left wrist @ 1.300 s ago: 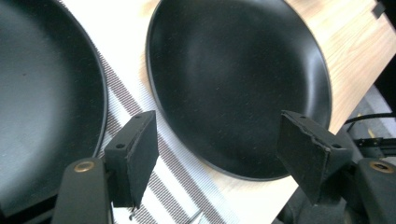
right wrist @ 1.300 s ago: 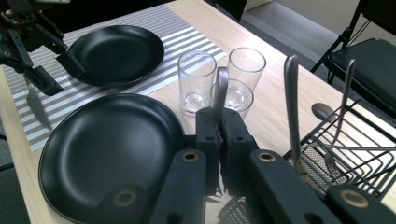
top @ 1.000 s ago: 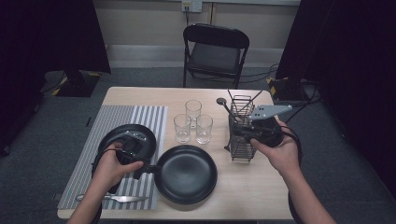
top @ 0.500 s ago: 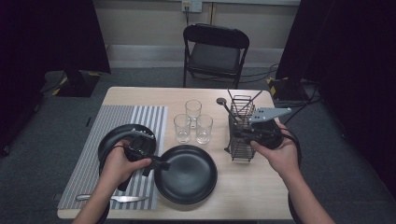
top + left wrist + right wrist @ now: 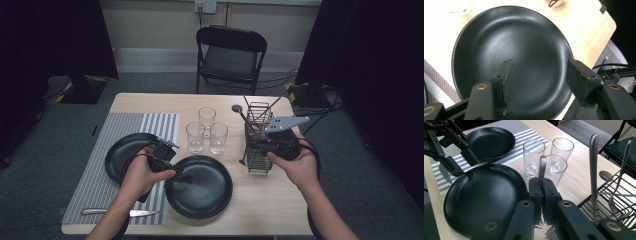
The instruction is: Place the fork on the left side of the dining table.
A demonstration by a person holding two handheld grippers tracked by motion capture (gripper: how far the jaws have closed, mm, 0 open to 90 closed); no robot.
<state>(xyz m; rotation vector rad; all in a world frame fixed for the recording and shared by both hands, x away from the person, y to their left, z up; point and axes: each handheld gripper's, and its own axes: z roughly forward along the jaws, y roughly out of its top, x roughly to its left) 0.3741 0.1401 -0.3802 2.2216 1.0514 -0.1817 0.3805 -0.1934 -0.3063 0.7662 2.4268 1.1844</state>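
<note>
Gleaming round matte-blk plate (image 5: 200, 187), slim metal handle (image 5: 542, 168)

Three empty glasses (image 5: 206, 131) stand mid-tabletop for you; a knife (image 5: 119, 213) lies on the striped placemat (image 5: 97, 165); a chair (image 5: 230, 56) waits behind.

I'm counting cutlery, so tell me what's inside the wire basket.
The wire caddy holds a fork and a long metal handle. The right gripper is clamped on another utensil handle. Their lower ends are hidden by the mesh.
</note>
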